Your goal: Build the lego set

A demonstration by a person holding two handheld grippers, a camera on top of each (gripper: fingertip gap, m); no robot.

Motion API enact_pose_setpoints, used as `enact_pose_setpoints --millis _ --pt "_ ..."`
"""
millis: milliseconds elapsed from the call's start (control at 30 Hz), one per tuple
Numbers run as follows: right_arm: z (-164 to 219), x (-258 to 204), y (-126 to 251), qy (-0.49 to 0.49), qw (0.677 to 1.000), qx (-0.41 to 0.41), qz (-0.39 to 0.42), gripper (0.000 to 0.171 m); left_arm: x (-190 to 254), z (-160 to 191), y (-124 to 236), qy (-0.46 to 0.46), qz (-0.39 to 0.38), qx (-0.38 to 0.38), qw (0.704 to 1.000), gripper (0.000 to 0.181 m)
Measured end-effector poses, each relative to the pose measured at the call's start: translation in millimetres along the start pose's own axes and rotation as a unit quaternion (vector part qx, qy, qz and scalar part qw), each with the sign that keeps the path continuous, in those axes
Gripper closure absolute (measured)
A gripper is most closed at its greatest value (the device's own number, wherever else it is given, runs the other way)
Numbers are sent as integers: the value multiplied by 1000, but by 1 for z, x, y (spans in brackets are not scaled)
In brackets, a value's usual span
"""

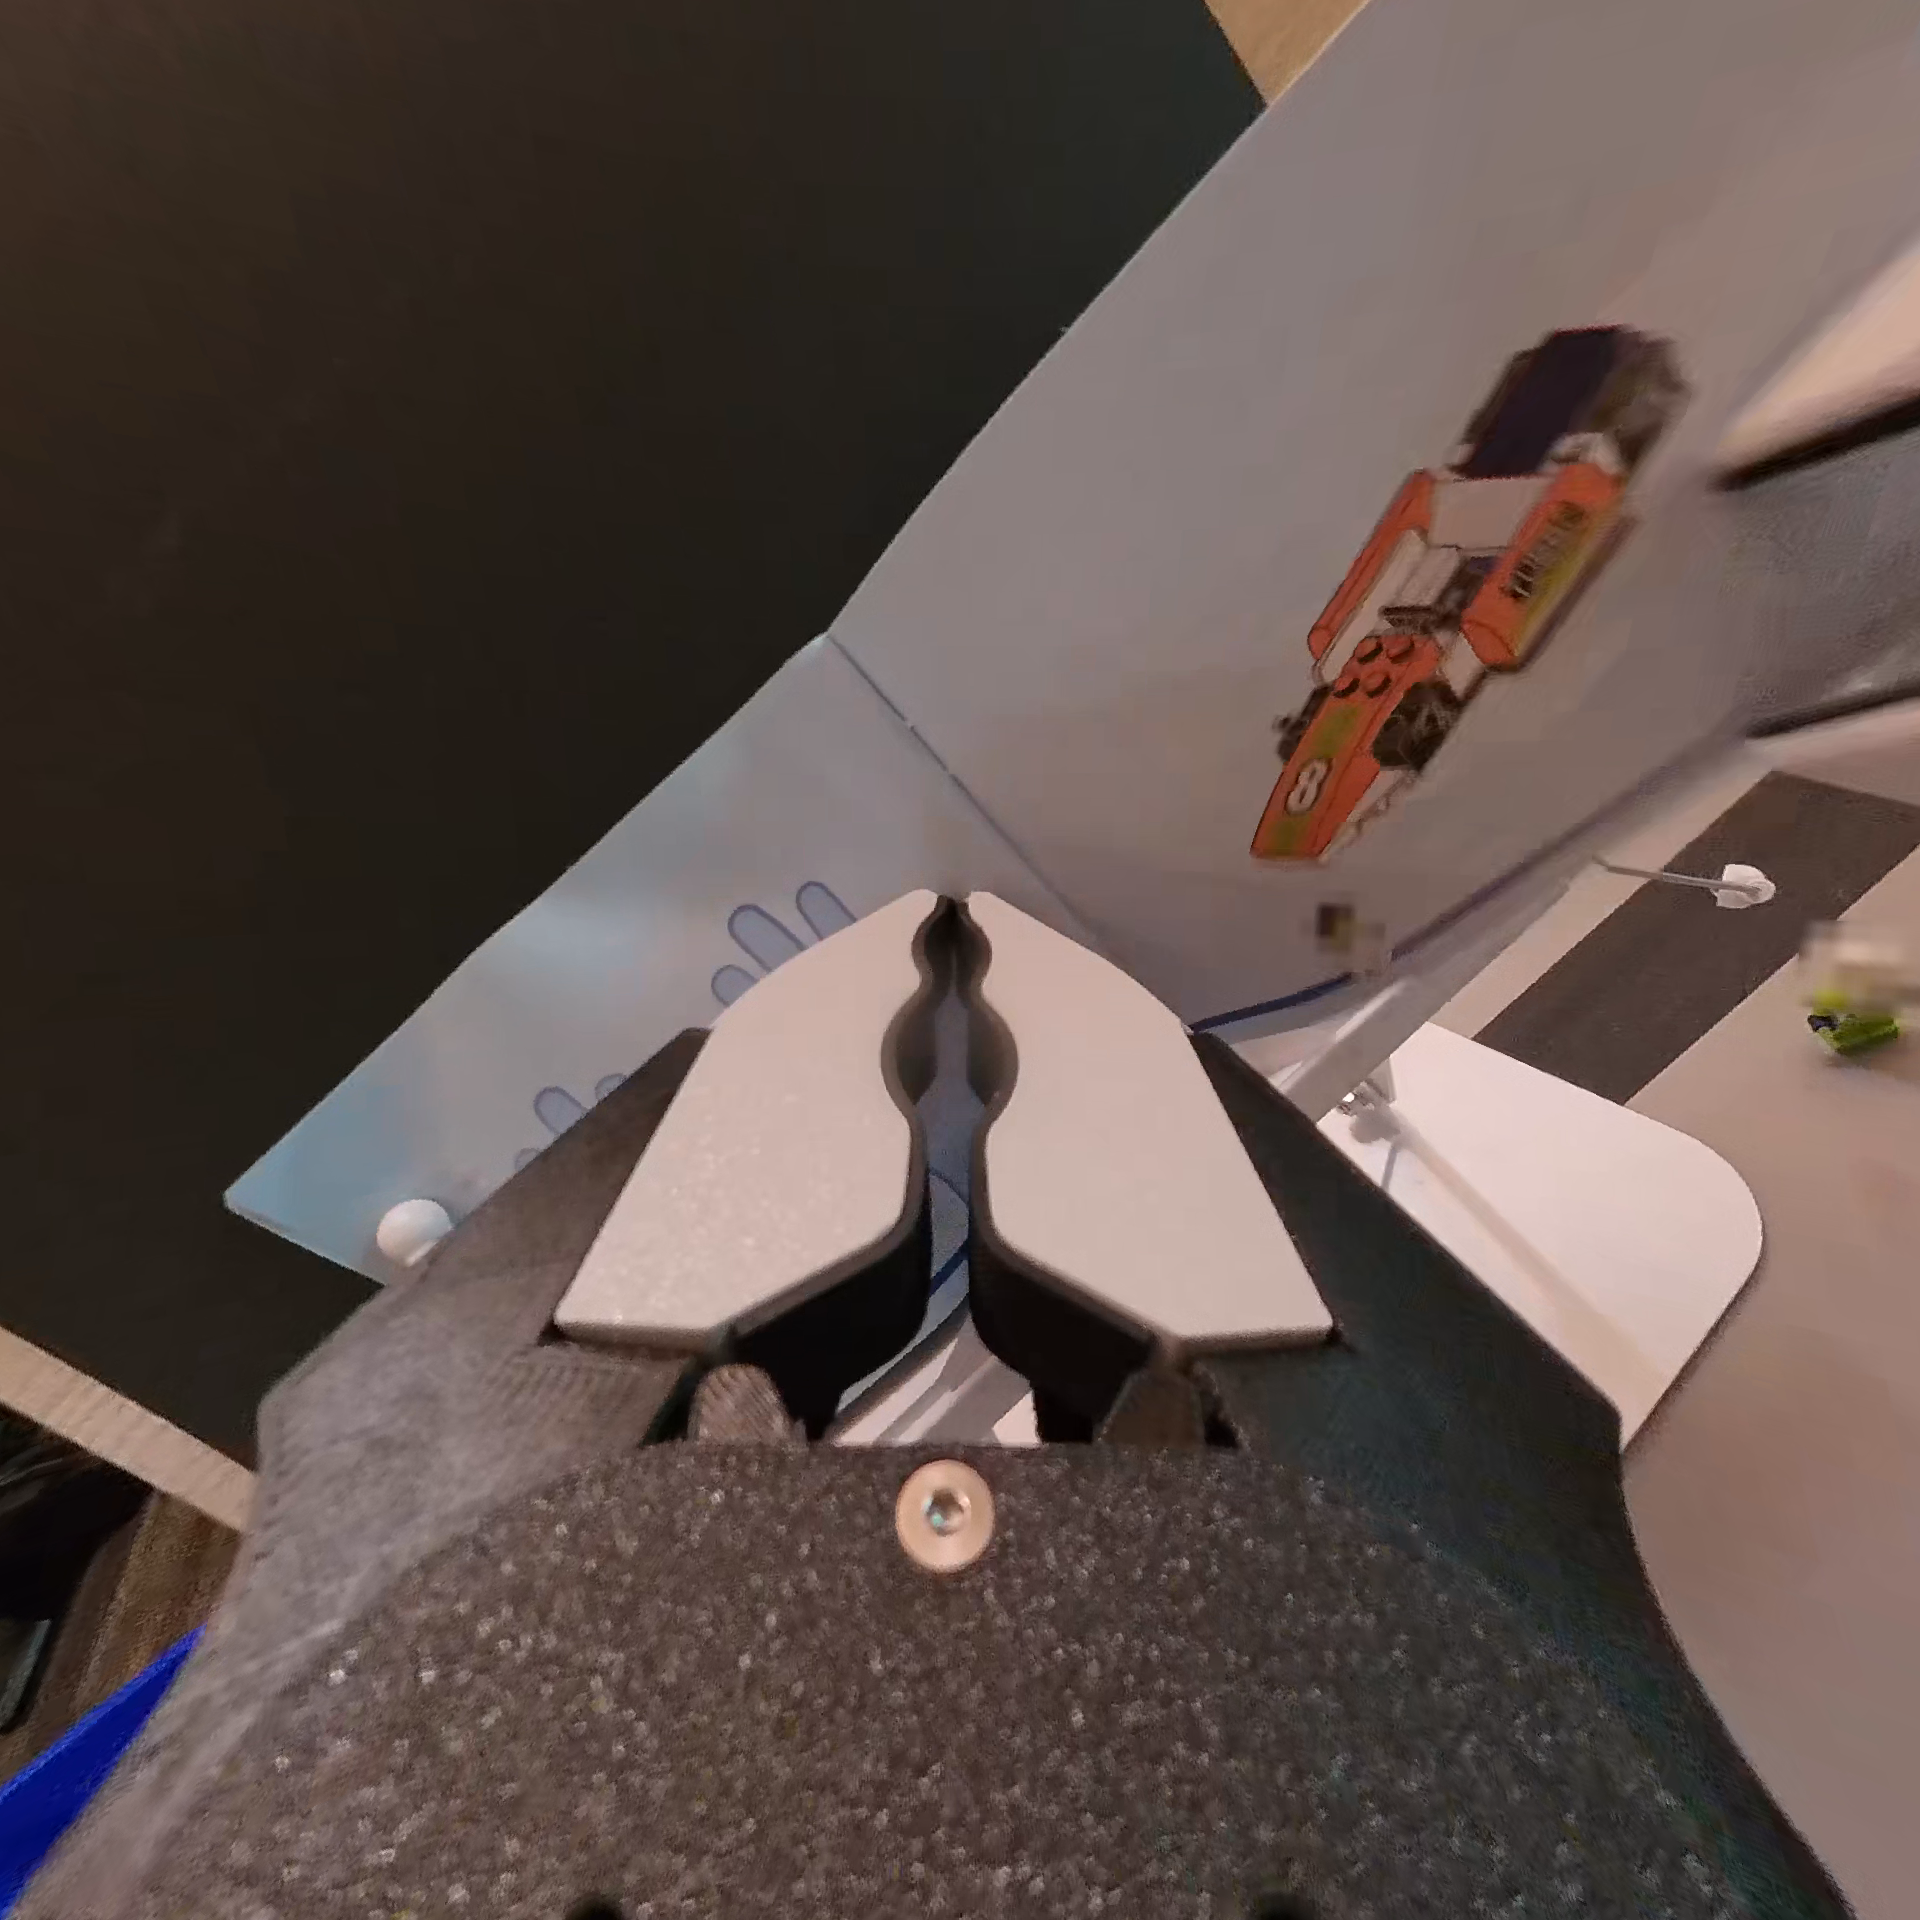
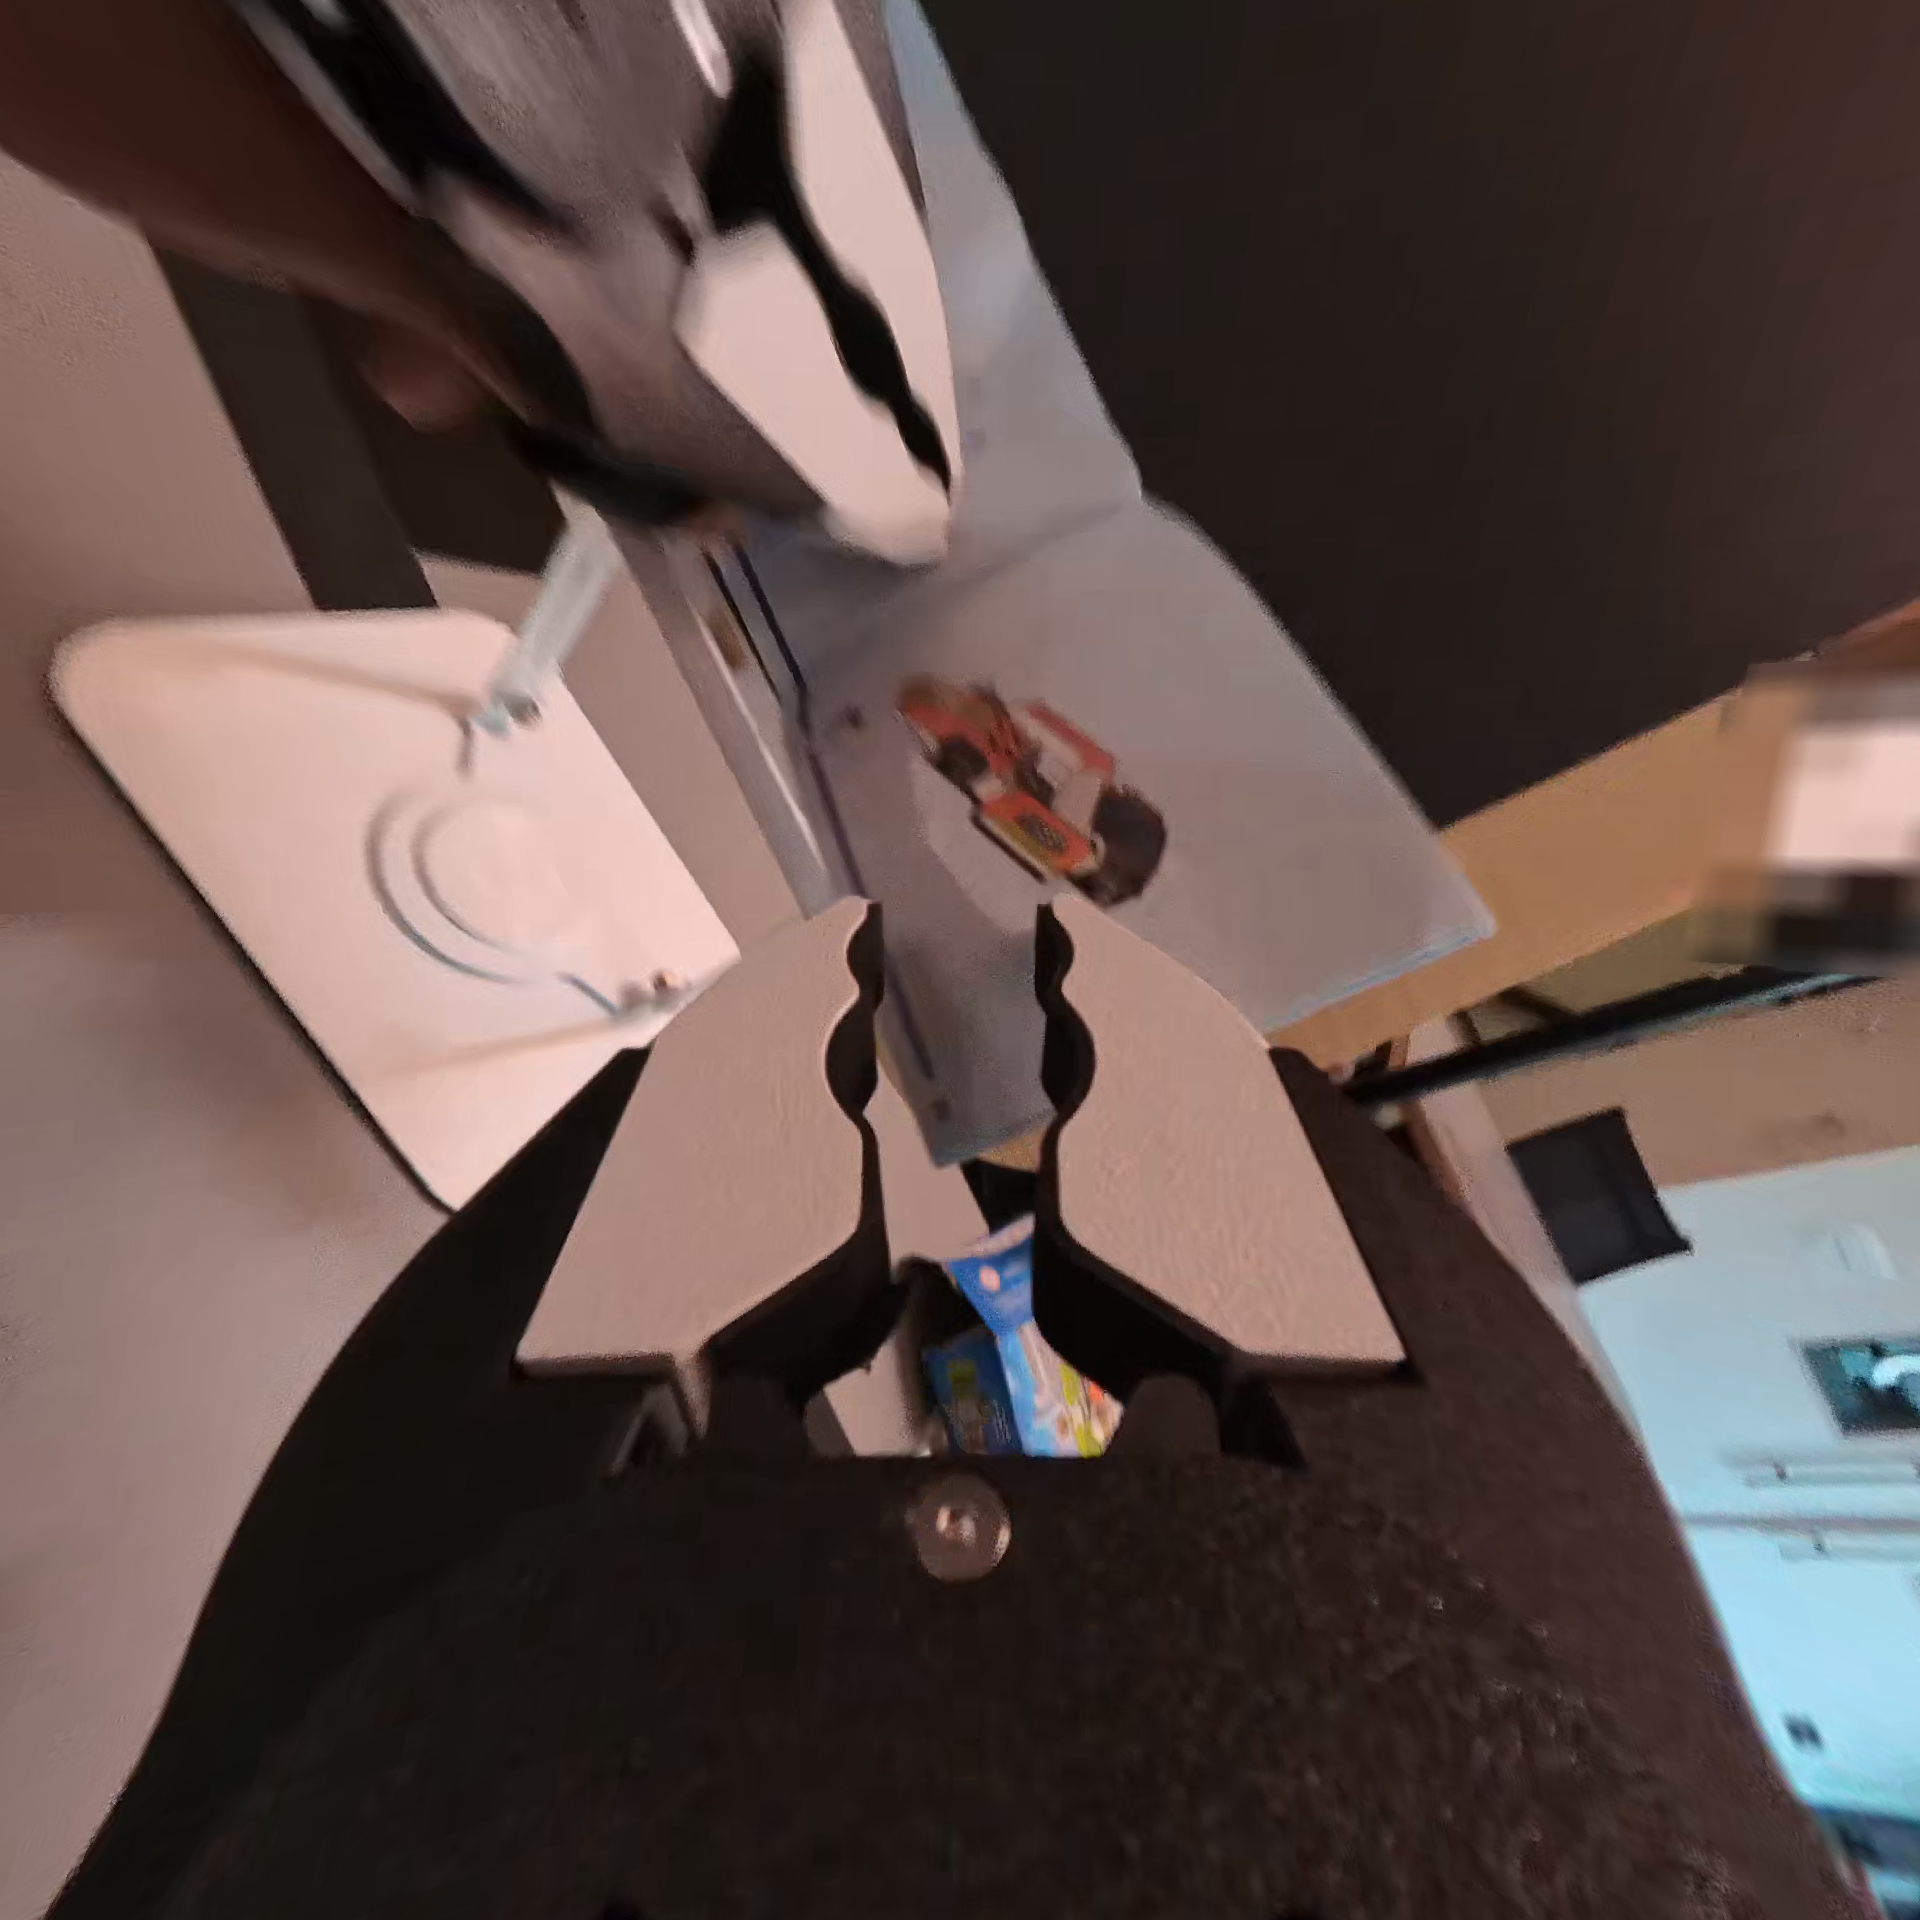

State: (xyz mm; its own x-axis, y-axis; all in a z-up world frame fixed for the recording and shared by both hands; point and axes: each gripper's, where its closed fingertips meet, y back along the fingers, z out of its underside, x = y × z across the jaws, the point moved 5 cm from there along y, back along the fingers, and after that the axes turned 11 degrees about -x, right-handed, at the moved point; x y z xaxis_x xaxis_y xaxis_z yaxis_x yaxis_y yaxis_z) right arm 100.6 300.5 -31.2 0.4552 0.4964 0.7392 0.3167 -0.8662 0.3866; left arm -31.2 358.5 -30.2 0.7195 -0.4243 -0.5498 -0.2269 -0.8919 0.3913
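The left gripper (image 1: 951, 914) is pinched tight on the open instruction booklet (image 1: 1122, 644); the right gripper (image 2: 956, 920) gapes, grasping nothing; beyond it, the booklet's orange car picture (image 2: 1029, 790); green lego pieces (image 1: 1860, 1029) lie far right, blurred.

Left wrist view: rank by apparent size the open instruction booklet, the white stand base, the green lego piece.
1. Instruction booklet, largest, spans most of the frame.
2. White stand base, partly hidden behind the left gripper, so its full extent is unsure.
3. Green lego piece, smallest; blurred and farther off.
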Motion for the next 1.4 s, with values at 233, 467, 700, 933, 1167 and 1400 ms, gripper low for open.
enact_pose_setpoints --millis 233,467,700,933,1167,1400 --pt "31 21 -42 -48 997 -38 -44 145 -1 0 3 -7 9 1 1000 181" --pt "32 19 -43 -23 999 -37 -15 147 20 -16 16 -32 33 35 998 181" --pt "36 20 -42 1 999 -41 -18 143 33 -10 -7 -68 44 -22 996 181" --pt "33 30 -39 161 986 -47 -8 116 34 -9 -6 -82 37 -19 996 181" --pt "30 37 -46 283 956 -81 -2 97 32 -8 -7 -84 43 -10 996 181" --pt "27 42 -45 294 954 -60 0 120 32 -8 -7 -81 55 0 995 181"
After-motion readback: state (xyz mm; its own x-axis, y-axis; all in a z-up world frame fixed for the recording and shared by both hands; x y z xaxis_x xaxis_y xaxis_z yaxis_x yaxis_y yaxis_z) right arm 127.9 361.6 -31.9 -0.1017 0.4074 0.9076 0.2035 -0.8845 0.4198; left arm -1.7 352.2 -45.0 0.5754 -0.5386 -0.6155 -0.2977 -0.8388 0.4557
